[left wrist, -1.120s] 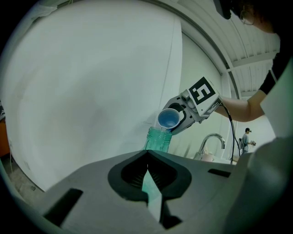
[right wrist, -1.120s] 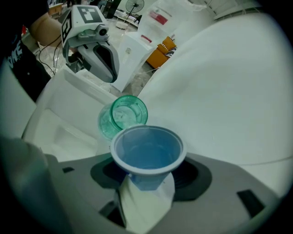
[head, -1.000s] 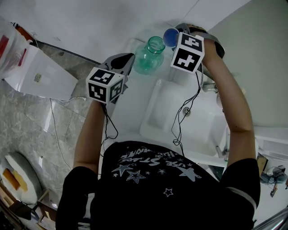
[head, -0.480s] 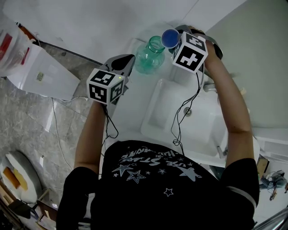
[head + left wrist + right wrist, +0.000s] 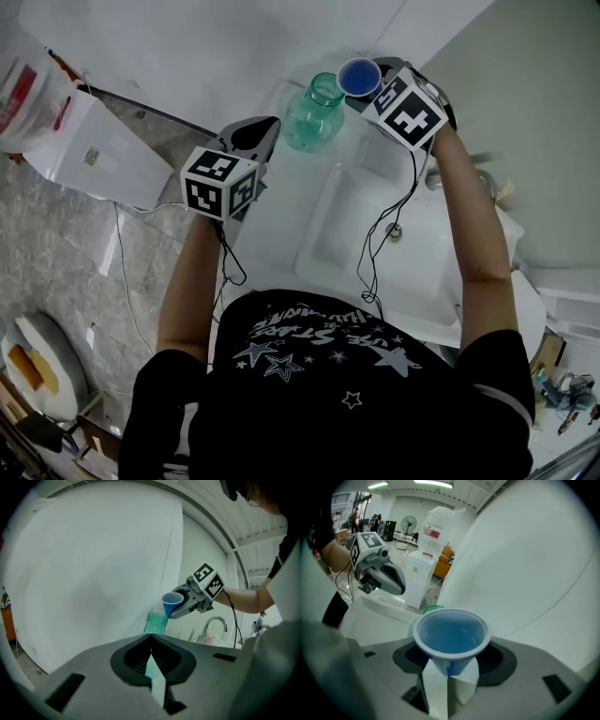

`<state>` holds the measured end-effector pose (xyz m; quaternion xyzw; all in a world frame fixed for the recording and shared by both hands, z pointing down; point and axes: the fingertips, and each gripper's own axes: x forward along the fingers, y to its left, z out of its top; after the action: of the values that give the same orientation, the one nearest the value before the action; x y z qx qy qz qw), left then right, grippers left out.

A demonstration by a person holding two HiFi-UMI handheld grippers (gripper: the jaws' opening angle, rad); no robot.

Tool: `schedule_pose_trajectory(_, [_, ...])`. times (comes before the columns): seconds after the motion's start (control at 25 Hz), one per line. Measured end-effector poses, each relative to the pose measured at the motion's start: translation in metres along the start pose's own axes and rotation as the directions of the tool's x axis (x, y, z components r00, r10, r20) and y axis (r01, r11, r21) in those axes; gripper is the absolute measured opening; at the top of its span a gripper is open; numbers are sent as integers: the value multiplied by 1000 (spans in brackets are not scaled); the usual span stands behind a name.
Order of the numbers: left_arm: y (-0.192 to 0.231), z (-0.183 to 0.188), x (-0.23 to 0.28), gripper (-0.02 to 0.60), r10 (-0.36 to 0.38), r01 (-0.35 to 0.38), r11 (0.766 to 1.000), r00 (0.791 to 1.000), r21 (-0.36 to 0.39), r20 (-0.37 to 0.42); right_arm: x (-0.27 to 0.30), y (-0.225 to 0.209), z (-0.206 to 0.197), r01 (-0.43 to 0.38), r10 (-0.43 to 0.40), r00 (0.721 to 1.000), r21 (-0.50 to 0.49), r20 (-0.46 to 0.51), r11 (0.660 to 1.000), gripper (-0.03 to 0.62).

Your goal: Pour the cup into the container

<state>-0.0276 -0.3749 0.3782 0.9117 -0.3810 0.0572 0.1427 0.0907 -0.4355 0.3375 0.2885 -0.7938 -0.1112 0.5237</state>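
1. A white rectangular ceramic sink basin [image 5: 337, 234] lies below the right gripper [image 5: 373, 94].
2. A curved chrome tap [image 5: 215, 618] stands under that gripper, beside the basin.
3. A white box-shaped floor cabinet [image 5: 103, 155] stands left of the left gripper [image 5: 267, 127].

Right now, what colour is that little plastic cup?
Blue: the small plastic cup shows best in the right gripper view.

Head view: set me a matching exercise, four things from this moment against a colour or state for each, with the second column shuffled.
1. cup
2. jar
3. left gripper
4. sink

A. white, beneath the right forearm
B. blue, clamped in the right gripper
C. jaws together, holding nothing
D. green, mouth open, standing beside the sink

Pairs: 1-B, 2-D, 3-C, 4-A
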Motion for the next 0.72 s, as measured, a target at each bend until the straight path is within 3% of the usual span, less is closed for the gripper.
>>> schedule_pose_trajectory(0.32, [-19, -7, -21, 10, 10, -10, 1000, 1000, 15, -7, -32, 10, 8, 36, -70, 976, 167, 205, 985, 281])
schedule_pose_trajectory(0.72, [-31, -26, -59, 11, 60, -60, 998, 998, -1, -16, -42, 84, 12, -75, -17, 935, 244, 354, 967, 282])
